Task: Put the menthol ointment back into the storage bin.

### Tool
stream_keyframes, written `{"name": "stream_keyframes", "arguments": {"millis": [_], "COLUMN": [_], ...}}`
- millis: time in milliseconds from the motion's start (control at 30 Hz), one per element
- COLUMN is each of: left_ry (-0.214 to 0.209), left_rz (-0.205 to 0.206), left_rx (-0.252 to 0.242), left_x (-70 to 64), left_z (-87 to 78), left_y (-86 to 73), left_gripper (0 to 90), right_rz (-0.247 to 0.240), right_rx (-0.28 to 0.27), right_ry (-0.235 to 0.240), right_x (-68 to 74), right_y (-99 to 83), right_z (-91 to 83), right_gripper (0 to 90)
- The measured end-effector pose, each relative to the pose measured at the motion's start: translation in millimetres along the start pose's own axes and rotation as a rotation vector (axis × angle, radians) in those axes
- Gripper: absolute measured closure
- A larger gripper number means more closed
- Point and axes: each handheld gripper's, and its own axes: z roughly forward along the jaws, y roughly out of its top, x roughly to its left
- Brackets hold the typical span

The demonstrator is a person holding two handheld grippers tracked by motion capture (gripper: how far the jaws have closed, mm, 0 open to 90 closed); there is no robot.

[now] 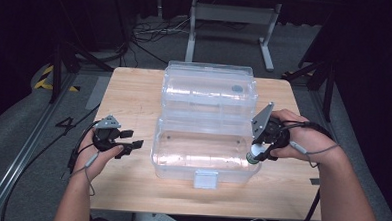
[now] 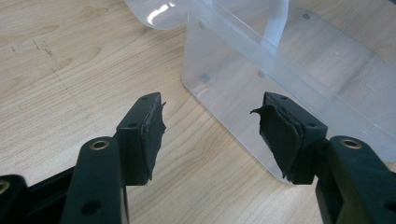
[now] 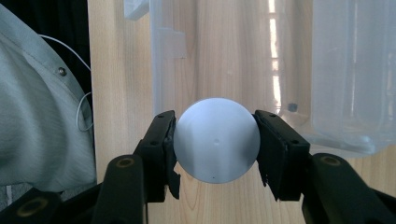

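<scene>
A clear plastic box [image 1: 181,171] stands open in the middle of the wooden table [image 1: 129,95], its lid [image 1: 210,88] folded back behind it. My right gripper [image 1: 258,154] hovers at the box's front right corner, shut on a white ball [image 1: 254,151]. In the right gripper view the ball [image 3: 217,140] sits squarely between the pads [image 3: 275,149], with the box wall [image 3: 161,60] just beyond. My left gripper [image 1: 131,139] rests open to the left of the box. In the left gripper view its jaws [image 2: 210,135] stand wide apart, aimed at the box's near corner [image 2: 219,93], with nothing between them.
A white latch [image 1: 206,179] hangs on the box's front wall. A small dark spot [image 1: 237,88] shows on the lid. Bare wood lies left and right of the box. A metal stand [image 1: 233,22] and cables [image 1: 152,33] lie on the floor beyond the table. The person's shirt [image 3: 37,116] is close behind the front edge.
</scene>
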Motion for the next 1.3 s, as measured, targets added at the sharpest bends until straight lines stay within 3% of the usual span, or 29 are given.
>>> {"name": "stream_keyframes", "arguments": {"millis": [1300], "left_ry": [0.006], "left_rz": [-0.010], "left_rx": [0.001], "left_x": [2.7], "left_z": [-1.0], "left_y": [-2.4], "left_gripper": [40.2], "right_rz": [-0.017], "right_rx": [0.088], "right_ry": [0.069], "right_x": [-11.1], "right_y": [11.7], "right_z": [51.4], "right_gripper": [50.8]}}
